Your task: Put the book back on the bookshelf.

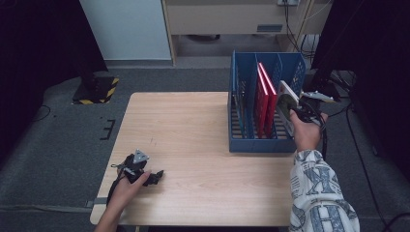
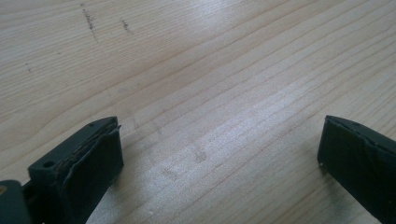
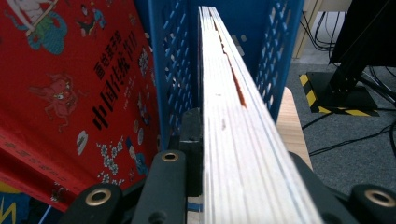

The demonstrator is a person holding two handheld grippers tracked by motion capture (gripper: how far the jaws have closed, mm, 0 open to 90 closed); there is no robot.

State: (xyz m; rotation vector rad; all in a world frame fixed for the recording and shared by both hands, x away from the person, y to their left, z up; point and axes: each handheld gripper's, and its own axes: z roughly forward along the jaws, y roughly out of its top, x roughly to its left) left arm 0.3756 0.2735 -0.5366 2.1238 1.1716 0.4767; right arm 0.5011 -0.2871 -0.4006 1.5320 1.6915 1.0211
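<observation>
The book is clamped in my right claw, held edge-on at the rightmost compartment of the blue file rack. In the right gripper view its page edge runs straight away from the jaws, which press on both covers, with the rack's perforated divider just to one side. Red books already stand tilted in the neighbouring compartment; a red cover sits close beside the held book.

Step in hand, as I judge it: inserting this book into the rack's outer slot. It appears partly entered, not yet seated on the rack floor.

Next move calls for: keep the book parallel to the divider, lower it until the bottom edge rests, then release. Risk: the lower corner catching the front lip.

My left claw rests low over the wooden surface near its front-left corner, jaws wide apart with nothing between them.
</observation>
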